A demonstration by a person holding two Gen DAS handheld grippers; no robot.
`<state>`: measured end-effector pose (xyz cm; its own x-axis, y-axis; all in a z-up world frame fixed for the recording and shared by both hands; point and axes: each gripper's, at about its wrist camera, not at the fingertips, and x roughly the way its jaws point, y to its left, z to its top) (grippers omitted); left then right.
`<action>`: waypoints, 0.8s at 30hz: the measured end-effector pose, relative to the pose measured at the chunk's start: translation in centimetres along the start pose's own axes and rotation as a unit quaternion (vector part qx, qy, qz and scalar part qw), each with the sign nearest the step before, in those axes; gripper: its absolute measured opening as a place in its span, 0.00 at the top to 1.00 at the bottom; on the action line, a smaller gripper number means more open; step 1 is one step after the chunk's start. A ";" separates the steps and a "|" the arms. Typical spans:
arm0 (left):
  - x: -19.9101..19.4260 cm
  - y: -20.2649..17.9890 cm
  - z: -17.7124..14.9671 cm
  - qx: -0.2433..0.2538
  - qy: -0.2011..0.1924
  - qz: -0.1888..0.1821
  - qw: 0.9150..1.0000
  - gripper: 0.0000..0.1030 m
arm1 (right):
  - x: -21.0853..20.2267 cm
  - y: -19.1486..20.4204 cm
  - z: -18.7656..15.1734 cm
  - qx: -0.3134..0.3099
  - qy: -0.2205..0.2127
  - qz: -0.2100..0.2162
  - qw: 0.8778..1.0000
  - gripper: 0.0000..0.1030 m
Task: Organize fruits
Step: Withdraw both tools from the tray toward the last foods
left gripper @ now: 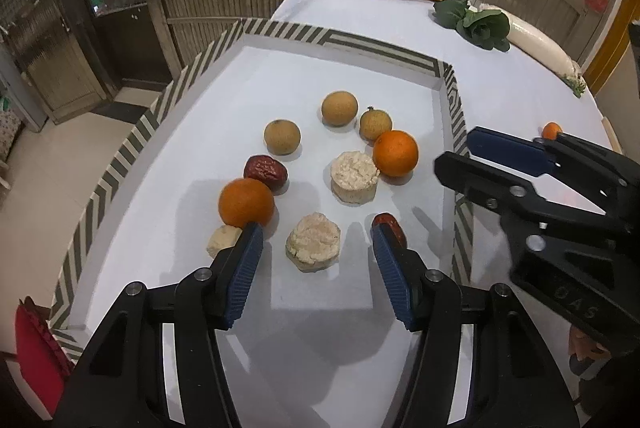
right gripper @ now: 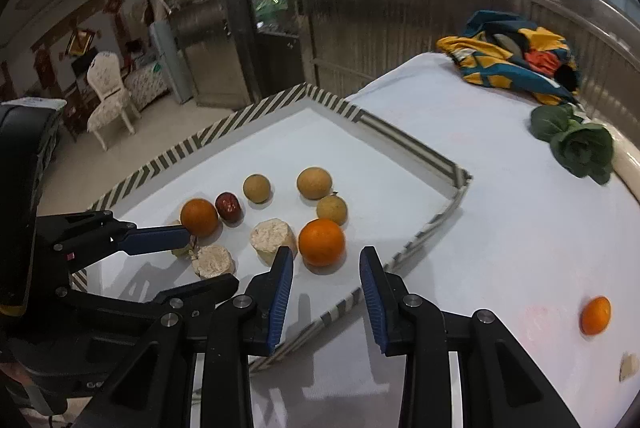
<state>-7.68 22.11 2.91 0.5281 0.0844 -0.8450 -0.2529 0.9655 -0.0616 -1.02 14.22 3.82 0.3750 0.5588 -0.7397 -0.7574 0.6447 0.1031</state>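
Stray orange (right gripper: 595, 315) on cloth outside tray (right gripper: 416, 144), well right of our right gripper (right gripper: 326, 282), jaws apart, empty. Left gripper (left gripper: 318, 248), wider, empty, over tray, farther off. Right nearer.

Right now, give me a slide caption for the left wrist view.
Open left gripper hovers over a pale cake in the striped-rim tray of oranges, jujubes and cakes.

— What's in the striped tray (left gripper: 450, 96)?

— Two oranges (left gripper: 395, 153), three tan round fruits (left gripper: 339, 108), two wrinkled red dates (left gripper: 265, 170) and three pale crumbly cakes (left gripper: 354, 177), all loose near its middle.

— Anything outside?

— One small orange (right gripper: 595, 315) alone on the white cloth, well right of the tray.
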 end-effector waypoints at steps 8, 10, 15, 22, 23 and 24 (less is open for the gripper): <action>-1.6 -2.3 0.2 0.014 -0.021 -0.011 1.000 0.44 | -3.6 -1.5 -1.5 0.028 -0.030 0.002 0.999 0.67; -1.9 -3.4 0.3 0.021 -0.022 -0.021 0.999 0.44 | -4.3 -2.2 -2.3 0.034 -0.028 -0.003 0.999 0.67; -2.2 -6.5 0.5 0.042 -0.021 -0.043 0.998 0.44 | -6.4 -5.5 -4.8 0.063 -0.028 -0.031 0.997 0.67; -1.2 -12.5 1.0 0.074 -0.009 -0.082 0.994 0.44 | -9.2 -11.7 -9.5 0.116 -0.012 -0.081 0.990 0.65; -1.0 -13.3 1.1 0.080 -0.006 -0.085 0.993 0.44 | -9.6 -12.6 -10.2 0.124 -0.010 -0.089 0.988 0.64; -0.7 -14.0 1.2 0.084 -0.005 -0.089 0.992 0.44 | -10.1 -13.7 -11.0 0.133 -0.007 -0.097 0.986 0.64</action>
<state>-3.56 8.82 5.00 0.5599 -0.0895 -0.8237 -0.0169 0.9927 -0.1193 -0.31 -6.00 2.53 0.5080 0.4172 -0.7536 -0.5044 0.8532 0.1323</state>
